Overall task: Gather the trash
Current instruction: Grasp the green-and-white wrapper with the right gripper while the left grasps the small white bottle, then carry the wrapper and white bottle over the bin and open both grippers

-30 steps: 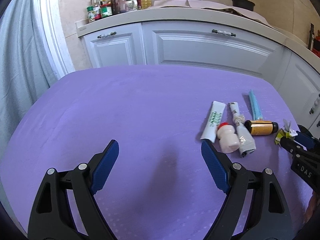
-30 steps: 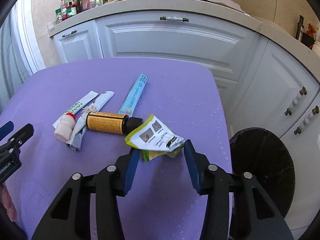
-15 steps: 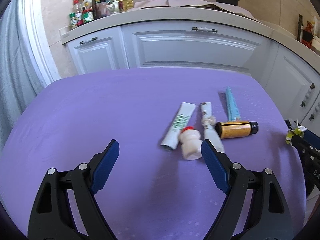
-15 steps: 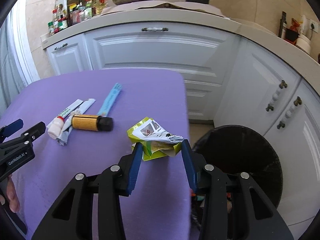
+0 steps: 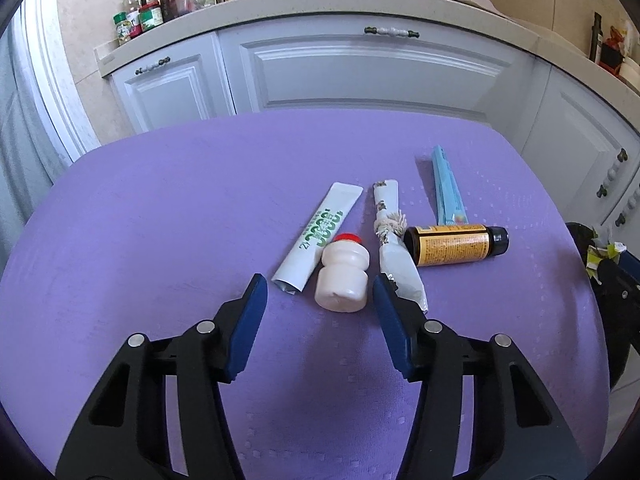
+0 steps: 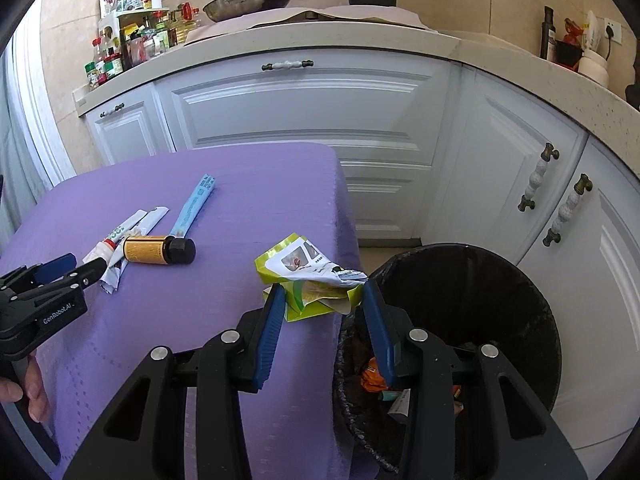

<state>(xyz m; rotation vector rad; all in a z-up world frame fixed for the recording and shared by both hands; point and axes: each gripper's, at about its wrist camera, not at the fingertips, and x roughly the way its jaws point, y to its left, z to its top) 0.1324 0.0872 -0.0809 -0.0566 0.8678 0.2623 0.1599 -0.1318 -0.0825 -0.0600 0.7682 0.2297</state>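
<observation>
My right gripper (image 6: pixel 323 295) is shut on a crumpled green-and-white wrapper (image 6: pixel 308 276) and holds it at the table's right edge, beside the black-lined trash bin (image 6: pixel 516 280). My left gripper (image 5: pixel 318 294) is open just in front of a small white bottle with a red cap (image 5: pixel 343 276). Around the bottle lie a white tube with green print (image 5: pixel 320 236), a knotted white wrapper (image 5: pixel 394 240), an amber bottle with a black cap (image 5: pixel 454 245) and a light-blue stick pack (image 5: pixel 446 188). The held wrapper also shows at the left wrist view's right edge (image 5: pixel 602 254).
The table has a purple cloth (image 5: pixel 160 220). White kitchen cabinets (image 6: pixel 304 112) stand behind it and to the right. The bin holds some trash (image 6: pixel 372 378). The counter carries spice jars (image 6: pixel 120 52), a pan and a pot.
My right gripper has carried the wrapper rightward from over the table to the table edge by the bin. My left gripper has moved toward the small white bottle, its jaws narrowing.
</observation>
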